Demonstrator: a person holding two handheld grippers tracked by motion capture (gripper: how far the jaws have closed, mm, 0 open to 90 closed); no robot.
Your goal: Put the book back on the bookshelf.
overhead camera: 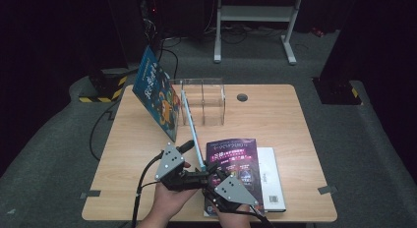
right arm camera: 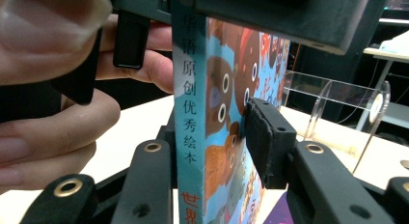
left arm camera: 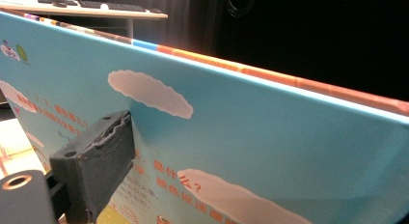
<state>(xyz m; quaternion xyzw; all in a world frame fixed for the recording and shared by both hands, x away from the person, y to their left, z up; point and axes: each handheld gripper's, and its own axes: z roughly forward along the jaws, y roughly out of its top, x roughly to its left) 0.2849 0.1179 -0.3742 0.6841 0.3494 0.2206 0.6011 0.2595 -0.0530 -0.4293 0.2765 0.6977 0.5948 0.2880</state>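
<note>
Quick notes on getting this shelving step right, going left to right.

Far left, a dark blue picture book (overhead camera: 156, 93) is leaned against the end of the clear acrylic rack (overhead camera: 211, 102), so that slot is spoken for. The thin light-blue book (overhead camera: 191, 125) is the one being worked: it's held up on edge, its far end at the rack's front and its near end down by the grippers, tilted a bit rather than dead upright.

The left gripper (overhead camera: 199, 175) is clamped on that book. In the left gripper view one pad (left arm camera: 99, 161) is pressed into the back cover hard enough that the cover is dimpled; the other jaw is hidden behind the book.

The right gripper (overhead camera: 212, 173) is set partly open with the spine between its jaws. A pad (right arm camera: 263, 137) is seen right at the front cover, but whether it's actually pressing can't be told.

Probably the best approach: the book should be stood square first, then slid forward along the table (overhead camera: 275, 110) into a free slot, with the leading edge lined up between two dividers so they aren't clipped. The grip should be kept low near the spine so the thin cover isn't bent.

To the right, a purple book (overhead camera: 236, 159) is lying on a white one (overhead camera: 273, 174), well clear of the path.
</note>
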